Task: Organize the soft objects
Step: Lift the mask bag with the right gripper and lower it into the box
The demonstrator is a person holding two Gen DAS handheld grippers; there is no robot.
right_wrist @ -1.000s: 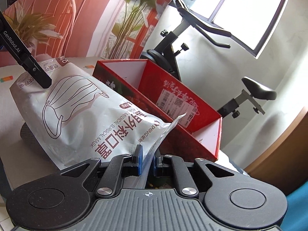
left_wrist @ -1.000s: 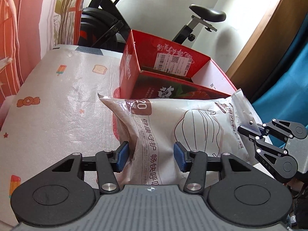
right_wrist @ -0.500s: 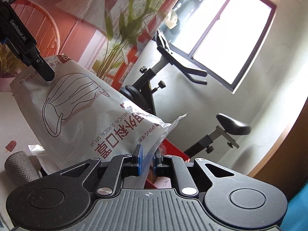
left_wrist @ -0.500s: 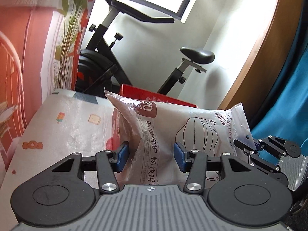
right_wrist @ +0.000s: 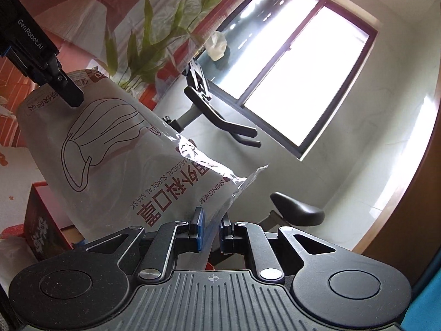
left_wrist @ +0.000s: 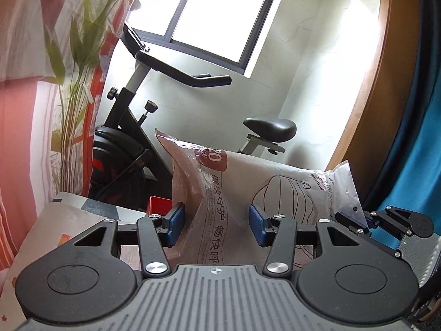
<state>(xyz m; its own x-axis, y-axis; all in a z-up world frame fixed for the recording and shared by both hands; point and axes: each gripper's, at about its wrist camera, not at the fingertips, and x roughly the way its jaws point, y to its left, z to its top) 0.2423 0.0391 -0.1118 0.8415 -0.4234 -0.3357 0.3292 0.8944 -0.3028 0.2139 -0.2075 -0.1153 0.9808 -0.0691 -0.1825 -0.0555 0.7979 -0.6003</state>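
A soft white pack of surgical masks (left_wrist: 237, 187) hangs in the air between both grippers. My left gripper (left_wrist: 216, 224) is shut on one end of the mask pack, its blue pads pressing the plastic. My right gripper (right_wrist: 210, 230) is shut on the thin sealed edge of the other end, and the pack (right_wrist: 115, 149) slopes up to the left. The right gripper shows at the right in the left wrist view (left_wrist: 355, 223). The left gripper's finger (right_wrist: 66, 91) shows on the pack in the right wrist view. The red cardboard box (right_wrist: 41, 220) sits below the pack.
An exercise bike (left_wrist: 132, 149) stands behind the table under a bright window (right_wrist: 297, 82). The table's patterned white cover (left_wrist: 66, 226) shows low at the left. A wooden door frame (left_wrist: 366, 110) and blue fabric (left_wrist: 413, 151) are on the right.
Both grippers have lifted the mask pack well up off the table. The red box has dropped almost out of the left wrist view, and both cameras now tilt up to the window.
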